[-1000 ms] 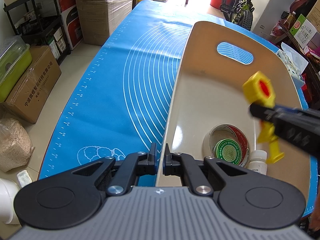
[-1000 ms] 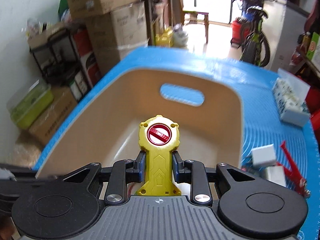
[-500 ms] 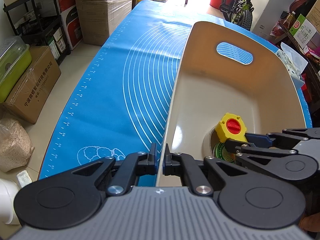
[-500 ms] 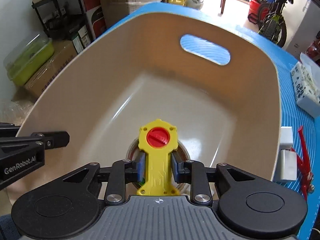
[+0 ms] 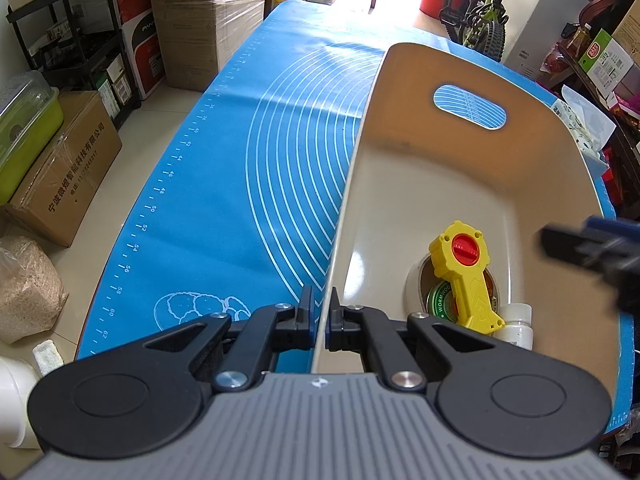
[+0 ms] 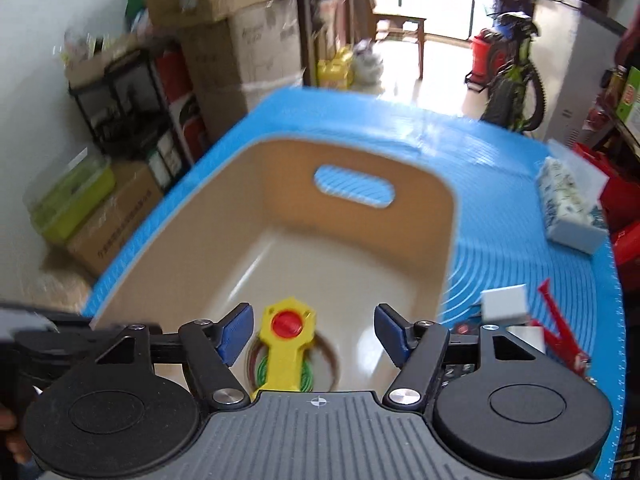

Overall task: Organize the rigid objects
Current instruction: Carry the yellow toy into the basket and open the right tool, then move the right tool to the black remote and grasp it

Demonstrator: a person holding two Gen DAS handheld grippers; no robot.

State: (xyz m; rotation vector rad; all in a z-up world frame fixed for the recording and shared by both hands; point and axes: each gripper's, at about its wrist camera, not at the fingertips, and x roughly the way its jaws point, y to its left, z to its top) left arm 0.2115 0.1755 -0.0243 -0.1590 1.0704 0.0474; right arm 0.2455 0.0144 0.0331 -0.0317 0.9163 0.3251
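Progress looks partial, judged by what lies in and beside the beige bin (image 5: 460, 184). 3 things rest inside it near the close wall: a tape roll (image 5: 418, 286) flat on the floor, a green-lidded tin (image 5: 440, 300) sitting in the roll's hole, and a small white bottle (image 5: 518, 322) just beside the roll. The yellow tool (image 5: 464, 272) with the red knob lies across the roll and tin, its handle end touching the bottle.

The left gripper (image 5: 319, 316) is clamped on the bin's near-left rim, 1 finger inside the wall and 1 outside, steadying it. The right gripper (image 6: 314, 334) hangs above the yellow tool (image 6: 286, 344); its jaws are opening and stand clear of the tool on both sides, so the tool is released and nothing is held.

Outside the bin, on the blue mat (image 6: 520, 248) to the bin's right, at least 2 white boxes (image 6: 504, 300) and a red tool (image 6: 560, 332) wait, with a patterned pack (image 6: 568, 204) further off. Those likely remain to be binned, though whether the pack counts I cannot tell.
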